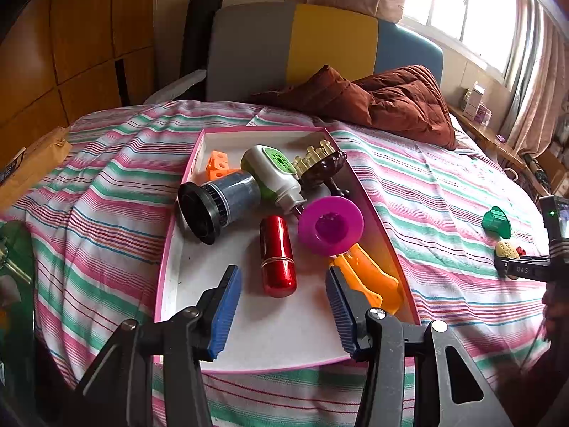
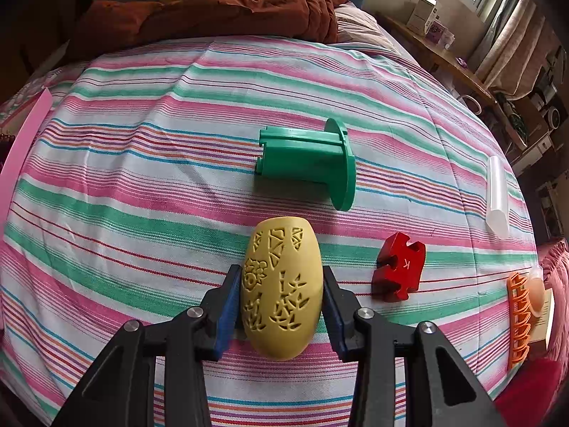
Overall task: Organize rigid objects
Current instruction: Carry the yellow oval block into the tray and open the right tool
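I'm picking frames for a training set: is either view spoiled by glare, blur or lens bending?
Left wrist view: the window is blown out white, the pink-rimmed shallow tray stays sharp, and the edges bow. Right wrist view: evenly lit, the carved yellow egg-shaped object is crisp, the striped bedsheet bulges, and the corners go dark.

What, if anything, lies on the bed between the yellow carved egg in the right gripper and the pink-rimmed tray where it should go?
Nothing visible does. The right gripper is shut on the yellow egg, and the striped sheet between it and the tray is bare. The green spool and red puzzle piece lie off that path. The tray itself is crowded.
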Demonstrator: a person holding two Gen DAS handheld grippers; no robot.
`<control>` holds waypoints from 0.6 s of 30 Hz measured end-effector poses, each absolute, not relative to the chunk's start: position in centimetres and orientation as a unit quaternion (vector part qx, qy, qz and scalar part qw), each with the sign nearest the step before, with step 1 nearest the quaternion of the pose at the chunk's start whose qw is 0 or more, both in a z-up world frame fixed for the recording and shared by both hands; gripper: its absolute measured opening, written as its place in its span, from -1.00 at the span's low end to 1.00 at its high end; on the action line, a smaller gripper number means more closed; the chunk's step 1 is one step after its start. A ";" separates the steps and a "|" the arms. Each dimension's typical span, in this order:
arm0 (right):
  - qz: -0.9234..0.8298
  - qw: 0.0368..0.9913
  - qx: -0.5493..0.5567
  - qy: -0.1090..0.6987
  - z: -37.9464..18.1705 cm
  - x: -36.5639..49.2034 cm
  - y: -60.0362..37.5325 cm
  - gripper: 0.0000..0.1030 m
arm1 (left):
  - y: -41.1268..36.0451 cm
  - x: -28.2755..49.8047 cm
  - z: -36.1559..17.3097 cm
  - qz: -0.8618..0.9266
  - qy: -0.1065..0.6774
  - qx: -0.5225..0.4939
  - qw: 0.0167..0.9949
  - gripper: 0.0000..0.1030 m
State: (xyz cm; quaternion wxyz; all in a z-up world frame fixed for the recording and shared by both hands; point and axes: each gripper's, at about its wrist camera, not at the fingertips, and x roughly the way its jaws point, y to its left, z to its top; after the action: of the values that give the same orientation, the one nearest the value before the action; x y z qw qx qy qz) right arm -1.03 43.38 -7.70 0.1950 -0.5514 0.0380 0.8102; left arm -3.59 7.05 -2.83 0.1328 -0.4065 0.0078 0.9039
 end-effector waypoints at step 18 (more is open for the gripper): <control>0.816 0.143 -0.555 0.069 -7.5 -1.3 41.8 -0.18 | 6.2 -2.8 -2.8 0.903 0.000 -0.410 0.127 -0.03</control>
State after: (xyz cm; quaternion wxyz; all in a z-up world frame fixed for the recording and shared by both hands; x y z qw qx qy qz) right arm -1.26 41.77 -7.53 0.1425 -0.5554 0.0688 0.8164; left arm -2.82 6.18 -2.76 0.1266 -0.4101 0.0003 0.9032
